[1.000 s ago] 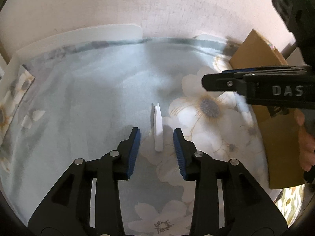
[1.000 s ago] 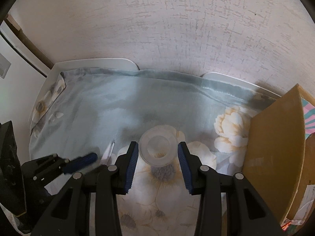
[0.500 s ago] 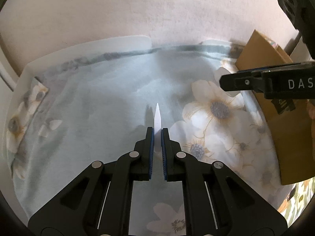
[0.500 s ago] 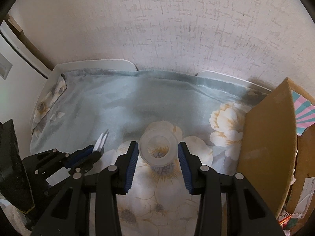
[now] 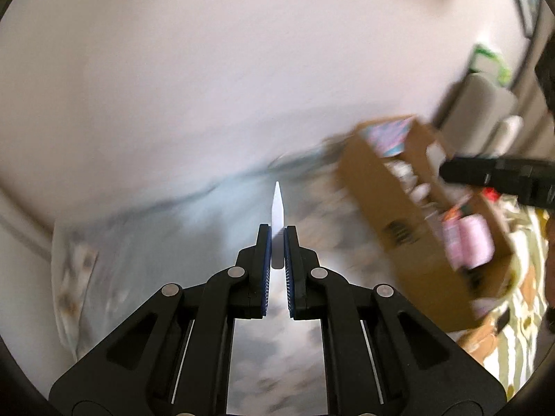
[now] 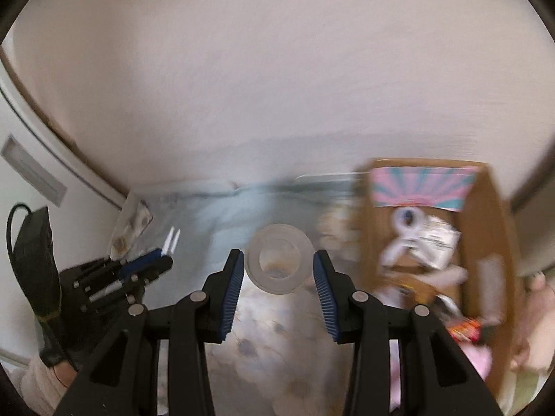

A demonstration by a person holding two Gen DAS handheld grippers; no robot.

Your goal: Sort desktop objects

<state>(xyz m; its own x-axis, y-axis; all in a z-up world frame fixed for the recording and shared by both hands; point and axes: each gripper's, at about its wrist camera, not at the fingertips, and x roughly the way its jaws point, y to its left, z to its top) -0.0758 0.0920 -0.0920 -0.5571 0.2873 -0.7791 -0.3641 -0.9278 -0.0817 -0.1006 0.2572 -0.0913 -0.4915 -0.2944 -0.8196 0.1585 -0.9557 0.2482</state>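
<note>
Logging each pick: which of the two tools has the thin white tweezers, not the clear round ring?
The left tool, shut on the white tweezers. The right tool carries the clear tape ring.

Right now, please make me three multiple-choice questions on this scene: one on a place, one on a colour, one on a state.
1. In the right wrist view, on which side of the ring is the box?
A. left
B. right
C. under it

2. What colour are the tweezers?
A. white
B. red
C. black

3. How is the left gripper?
A. wide open
B. shut on the tweezers
C. shut on nothing

Answers:
1 B, the box fills the right of the picture.
2 A, both prongs show white.
3 B, the jaws pinch the tweezers' shaft.
</note>
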